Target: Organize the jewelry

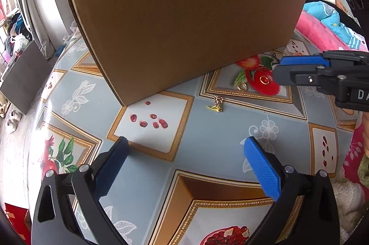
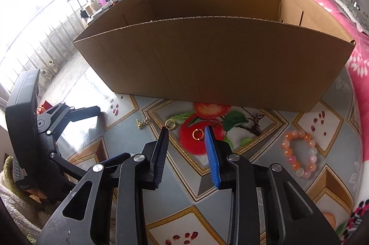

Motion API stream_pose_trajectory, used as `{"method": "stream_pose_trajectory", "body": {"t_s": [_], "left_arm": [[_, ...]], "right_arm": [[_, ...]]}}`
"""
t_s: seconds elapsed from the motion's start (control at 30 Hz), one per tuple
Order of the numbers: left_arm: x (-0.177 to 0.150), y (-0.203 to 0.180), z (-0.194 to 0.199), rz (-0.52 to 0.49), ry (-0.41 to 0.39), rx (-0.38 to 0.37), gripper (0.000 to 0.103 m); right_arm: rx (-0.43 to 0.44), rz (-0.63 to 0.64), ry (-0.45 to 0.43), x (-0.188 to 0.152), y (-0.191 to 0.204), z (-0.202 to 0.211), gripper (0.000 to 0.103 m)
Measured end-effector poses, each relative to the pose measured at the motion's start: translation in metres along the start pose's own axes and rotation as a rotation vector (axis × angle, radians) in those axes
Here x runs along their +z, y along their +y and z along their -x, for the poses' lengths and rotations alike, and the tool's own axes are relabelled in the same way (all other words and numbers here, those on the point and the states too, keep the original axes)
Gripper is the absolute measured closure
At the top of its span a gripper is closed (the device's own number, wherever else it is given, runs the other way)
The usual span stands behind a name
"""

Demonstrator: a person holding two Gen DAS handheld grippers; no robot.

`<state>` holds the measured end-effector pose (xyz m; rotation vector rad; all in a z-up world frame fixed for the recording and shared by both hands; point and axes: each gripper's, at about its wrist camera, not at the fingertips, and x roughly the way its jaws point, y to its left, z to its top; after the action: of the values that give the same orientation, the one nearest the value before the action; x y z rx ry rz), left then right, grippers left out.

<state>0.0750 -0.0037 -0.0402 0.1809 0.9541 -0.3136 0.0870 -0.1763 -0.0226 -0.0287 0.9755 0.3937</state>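
A small gold ring (image 2: 197,134) lies on the patterned tablecloth (image 2: 230,187), on a printed red apple, just in front of the open cardboard box (image 2: 207,69). The right gripper (image 2: 187,132) frames it with jaws narrowed, pads not touching it. A second ring (image 2: 170,124), a gold trinket (image 2: 143,122) and a bead bracelet (image 2: 299,153) lie nearby. The left gripper (image 1: 184,143) hangs wide, empty.

Daylight floods in from a blown-out window (image 2: 27,14) at ten o'clock, leaving glare on the tablecloth (image 2: 92,88). Both views stay sharp, with strong fisheye bending and dark vignetted corners.
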Motion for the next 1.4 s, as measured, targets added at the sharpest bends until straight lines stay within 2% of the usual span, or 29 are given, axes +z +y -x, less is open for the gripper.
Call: {"method": "stream_pose_trajectory", "body": {"t_s": [0.2, 0.4, 0.53, 0.73, 0.8, 0.87, 0.97, 1.07, 1.13, 1.2, 1.33, 1.4], "left_arm": [[-0.002, 0.000, 0.000, -0.003, -0.011, -0.002, 0.005], [-0.002, 0.000, 0.000, -0.003, -0.013, -0.002, 0.005], [-0.002, 0.001, 0.000, -0.002, -0.017, -0.001, 0.005], [-0.003, 0.000, 0.001, -0.009, -0.028, -0.004, 0.005], [-0.004, 0.000, 0.002, -0.012, -0.032, -0.005, 0.005], [-0.003, 0.000, 0.005, -0.022, -0.049, 0.000, 0.005], [0.000, -0.004, 0.016, -0.059, -0.120, -0.005, 0.006], [0.009, -0.014, 0.024, -0.097, -0.175, -0.043, 0.013], [0.016, -0.022, 0.023, -0.125, -0.183, -0.057, 0.018], [0.024, -0.032, 0.019, -0.162, -0.186, -0.071, 0.031], [0.037, -0.045, 0.006, -0.214, -0.163, -0.091, 0.048], [0.038, -0.052, -0.001, -0.214, -0.143, -0.096, 0.062]], "right_arm": [[-0.029, 0.026, 0.019, 0.001, 0.001, -0.013, 0.081], [-0.062, 0.061, 0.037, 0.001, 0.005, -0.027, 0.083], [-0.078, 0.084, 0.027, 0.002, 0.011, -0.032, 0.084], [-0.088, 0.089, 0.022, 0.001, 0.011, -0.032, 0.094], [-0.082, 0.079, 0.018, -0.001, 0.008, -0.030, 0.094], [-0.081, 0.075, 0.014, -0.003, 0.006, -0.028, 0.094], [-0.080, 0.062, 0.011, -0.007, -0.001, -0.019, 0.094], [-0.081, 0.043, 0.007, -0.013, -0.008, -0.011, 0.094], [-0.084, 0.030, 0.004, -0.017, -0.013, -0.007, 0.094], [-0.085, 0.016, 0.001, -0.023, -0.019, -0.002, 0.094], [-0.076, -0.015, -0.004, -0.030, -0.029, 0.005, 0.094], [-0.067, -0.027, -0.007, -0.032, -0.033, 0.008, 0.094]]}}
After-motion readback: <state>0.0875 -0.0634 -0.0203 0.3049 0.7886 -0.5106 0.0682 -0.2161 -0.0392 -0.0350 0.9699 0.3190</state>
